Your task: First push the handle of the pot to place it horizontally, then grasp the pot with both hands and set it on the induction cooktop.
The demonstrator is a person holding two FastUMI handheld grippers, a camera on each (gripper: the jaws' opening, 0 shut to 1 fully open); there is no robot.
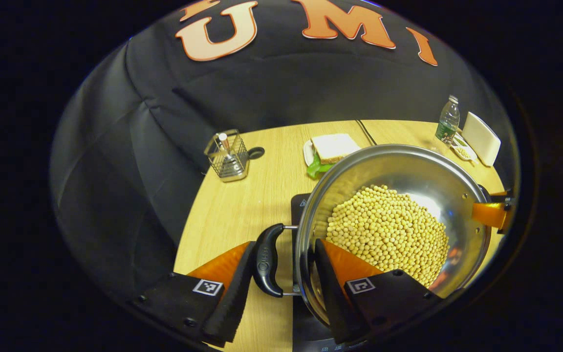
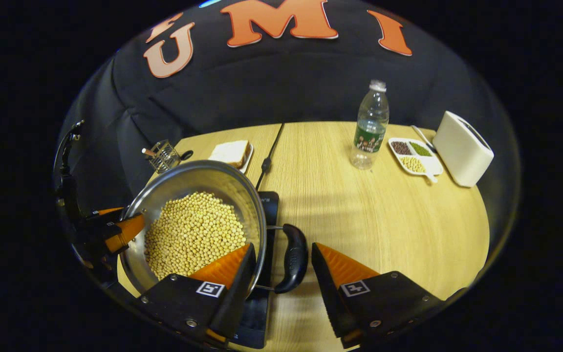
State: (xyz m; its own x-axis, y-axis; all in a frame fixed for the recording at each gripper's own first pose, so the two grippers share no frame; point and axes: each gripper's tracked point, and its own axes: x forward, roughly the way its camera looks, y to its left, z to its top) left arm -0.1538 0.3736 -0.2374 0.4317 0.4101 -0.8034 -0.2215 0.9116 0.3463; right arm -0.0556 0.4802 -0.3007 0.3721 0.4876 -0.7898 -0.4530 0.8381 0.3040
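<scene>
Steel pot (image 1: 394,195) of soybeans (image 1: 389,230) over black induction cooktop (image 2: 267,215), left gripper (image 1: 281,274) and right gripper (image 2: 281,269) each spread astride a side handle; right gripper view adds bottle (image 2: 370,127), toaster (image 2: 462,149).

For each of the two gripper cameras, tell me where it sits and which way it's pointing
Left gripper view: rides on the left gripper, at the pot's black side handle, facing across the beans toward the right gripper.
Right gripper view: rides on the right gripper, at the opposite handle, facing the wooden table, bottle and toaster.
Both share the pot, sandwich and utensil basket.
</scene>
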